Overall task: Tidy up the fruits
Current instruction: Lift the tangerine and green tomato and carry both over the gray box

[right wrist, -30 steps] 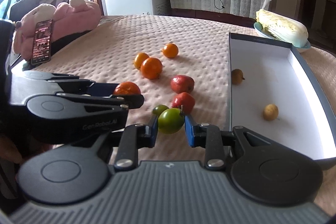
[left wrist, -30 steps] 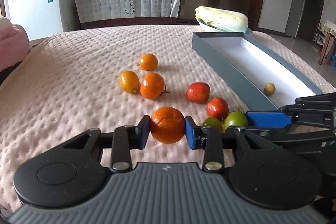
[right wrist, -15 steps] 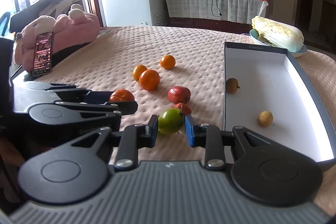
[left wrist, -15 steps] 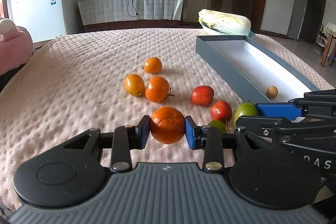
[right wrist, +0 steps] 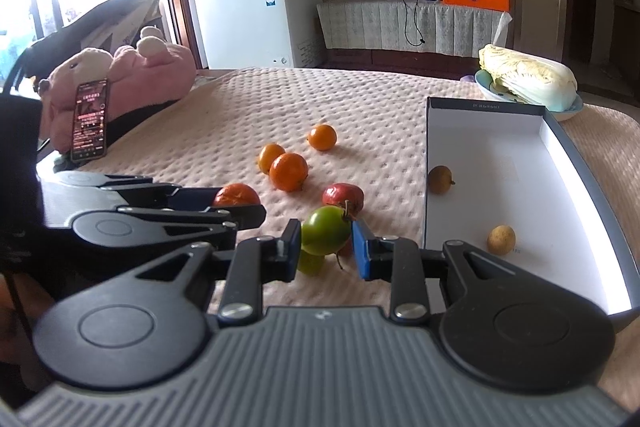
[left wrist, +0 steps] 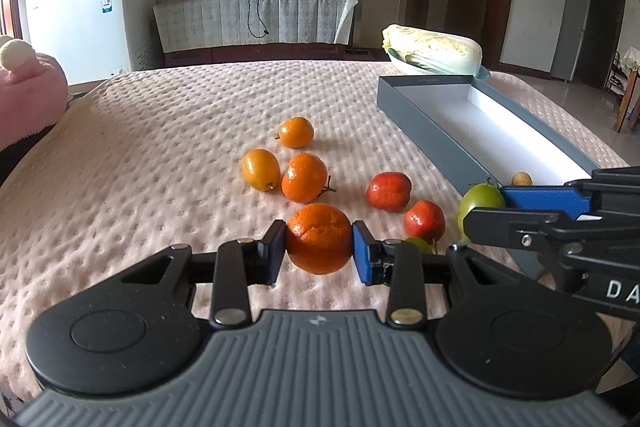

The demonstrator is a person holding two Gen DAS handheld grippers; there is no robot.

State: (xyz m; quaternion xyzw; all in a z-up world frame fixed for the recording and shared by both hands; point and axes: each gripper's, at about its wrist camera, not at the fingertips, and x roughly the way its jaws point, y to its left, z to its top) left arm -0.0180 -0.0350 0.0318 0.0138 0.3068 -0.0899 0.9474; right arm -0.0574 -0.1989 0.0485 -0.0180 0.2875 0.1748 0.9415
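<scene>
My left gripper (left wrist: 319, 247) is shut on an orange mandarin (left wrist: 319, 238), held just above the pink bedspread. In the right wrist view, my right gripper (right wrist: 326, 245) is shut on a green tomato (right wrist: 325, 235), lifted over a second green fruit (right wrist: 310, 263). The same green tomato (left wrist: 480, 201) shows in the left wrist view beside the right gripper's blue pad. Three orange fruits (left wrist: 304, 177) and two red ones (left wrist: 389, 185) lie loose on the spread. The grey box (right wrist: 580, 147) with a white inside, at the right, holds two small brown fruits (right wrist: 501, 239).
A cabbage on a plate (right wrist: 528, 81) sits beyond the box. A pink plush toy (right wrist: 120, 83) and a phone (right wrist: 91, 121) lie at the bed's left edge. A white freezer (left wrist: 88, 19) and a covered sideboard (left wrist: 256, 23) stand behind the bed.
Both grippers have tilted up a little, so more of the room shows. The right gripper has carried the green tomato up off the spread, toward the box.
</scene>
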